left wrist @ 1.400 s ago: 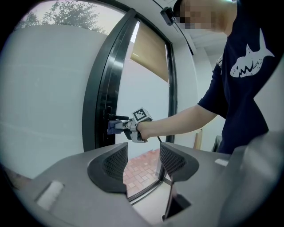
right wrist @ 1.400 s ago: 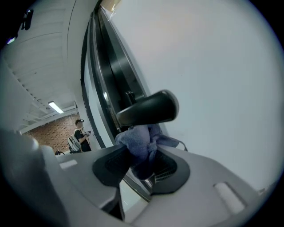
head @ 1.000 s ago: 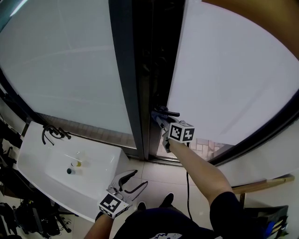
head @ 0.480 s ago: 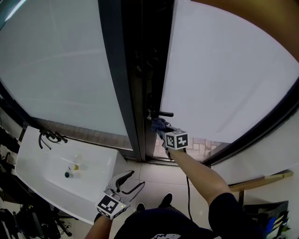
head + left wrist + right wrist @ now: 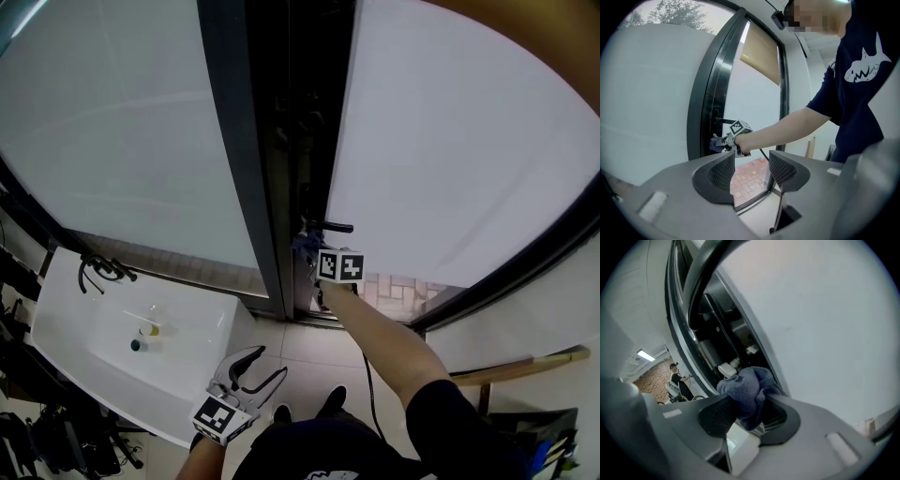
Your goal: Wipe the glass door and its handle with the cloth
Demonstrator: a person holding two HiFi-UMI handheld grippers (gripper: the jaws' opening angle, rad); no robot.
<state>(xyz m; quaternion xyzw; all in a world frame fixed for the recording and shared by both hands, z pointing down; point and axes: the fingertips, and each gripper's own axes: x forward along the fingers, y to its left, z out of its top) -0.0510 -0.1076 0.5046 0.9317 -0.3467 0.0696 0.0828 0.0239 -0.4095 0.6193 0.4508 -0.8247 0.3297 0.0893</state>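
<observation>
My right gripper (image 5: 746, 409) pinches the blue cloth (image 5: 744, 389) just under the door handle (image 5: 334, 226), at the edge of the glass door (image 5: 450, 141). Dragged toward the dark gap (image 5: 298, 141) beside the handle, the cloth could snag and slip out. The glass beyond the handle is open. My left gripper (image 5: 752, 167) hangs spread, empty, well below.

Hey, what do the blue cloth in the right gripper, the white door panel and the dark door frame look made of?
The blue cloth looks like soft napped fabric, maybe microfibre: fuzzy, bunched folds. The white door panel seems frosted glass: smooth, matte, nothing shows through. The dark door frame is likely painted metal, given its faint sheen.
</observation>
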